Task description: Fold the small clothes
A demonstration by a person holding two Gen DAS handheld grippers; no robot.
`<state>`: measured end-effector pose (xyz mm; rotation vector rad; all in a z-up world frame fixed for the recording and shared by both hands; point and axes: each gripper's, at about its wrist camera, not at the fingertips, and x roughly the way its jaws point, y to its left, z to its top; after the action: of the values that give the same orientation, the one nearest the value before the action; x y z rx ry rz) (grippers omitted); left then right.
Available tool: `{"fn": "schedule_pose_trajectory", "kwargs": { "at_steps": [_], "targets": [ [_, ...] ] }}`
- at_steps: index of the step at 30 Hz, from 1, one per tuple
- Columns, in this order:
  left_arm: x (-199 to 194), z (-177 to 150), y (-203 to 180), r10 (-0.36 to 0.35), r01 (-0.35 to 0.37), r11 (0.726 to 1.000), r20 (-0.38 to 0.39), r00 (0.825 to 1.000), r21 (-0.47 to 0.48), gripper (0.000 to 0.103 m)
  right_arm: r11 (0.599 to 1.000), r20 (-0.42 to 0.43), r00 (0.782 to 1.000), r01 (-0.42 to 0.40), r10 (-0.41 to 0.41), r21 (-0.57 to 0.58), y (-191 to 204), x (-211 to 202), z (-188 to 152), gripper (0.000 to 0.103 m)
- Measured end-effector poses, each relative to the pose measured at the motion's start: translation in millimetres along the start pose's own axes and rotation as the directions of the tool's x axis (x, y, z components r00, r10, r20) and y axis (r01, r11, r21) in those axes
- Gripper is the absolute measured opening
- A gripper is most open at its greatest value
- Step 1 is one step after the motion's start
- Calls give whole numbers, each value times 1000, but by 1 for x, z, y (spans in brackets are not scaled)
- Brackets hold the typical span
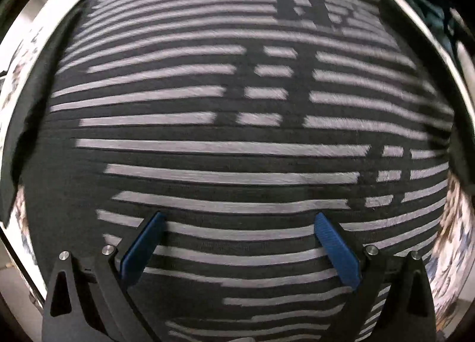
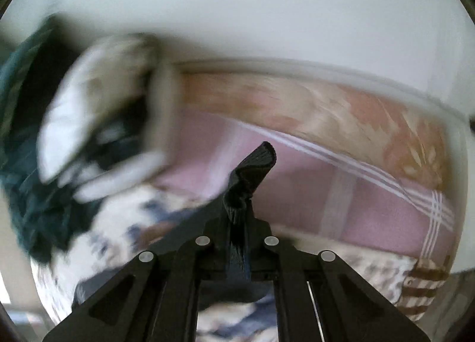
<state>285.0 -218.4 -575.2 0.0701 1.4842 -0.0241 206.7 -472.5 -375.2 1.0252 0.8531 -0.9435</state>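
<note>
A dark grey shirt with light grey stripes (image 1: 237, 122) lies spread flat and fills the left wrist view. My left gripper (image 1: 237, 223) hovers just above its lower part, open wide, blue pads (image 1: 142, 250) apart and empty. My right gripper (image 2: 246, 208) is shut on a pinch of dark fabric (image 2: 255, 164) that sticks up between its closed fingers. The right wrist view is motion-blurred. Which garment the dark fabric belongs to cannot be told.
A patterned white-and-blue cover (image 2: 124, 223) lies under the work. A pink checked cloth (image 2: 341, 193) and an orange floral one (image 2: 356, 116) lie ahead of the right gripper. A pile of teal, black and white clothes (image 2: 59, 134) sits at the left.
</note>
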Motion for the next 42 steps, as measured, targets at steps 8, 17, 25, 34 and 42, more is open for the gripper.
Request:
{"fn": "schedule_pose_trajectory", "kwargs": {
  "at_steps": [8,17,25,34,42],
  "targets": [
    [-43,5,111,64,-51,986,75,995,-161,103,906,-56,972,-232,227,-355,230,-51,-78,7],
    [-40,41,285,246,-189,905,107,963,-381,103,643,-297,924,-381,242,-664,403,23,-283,7],
    [-49,34,348,273,-189,872,126,954,-452,103,405,-372,924,-376,92,-833,465,62,-530,7],
    [-51,1,395,198,-123,836,85,977,-535,103,291,-456,889,-424,-48,-858,449,72,-576,42],
    [-34,-84,456,-33,59,606,49,998,-793,103,536,-312,945,-213,-100,-817,325,42,-416,101]
  ]
}}
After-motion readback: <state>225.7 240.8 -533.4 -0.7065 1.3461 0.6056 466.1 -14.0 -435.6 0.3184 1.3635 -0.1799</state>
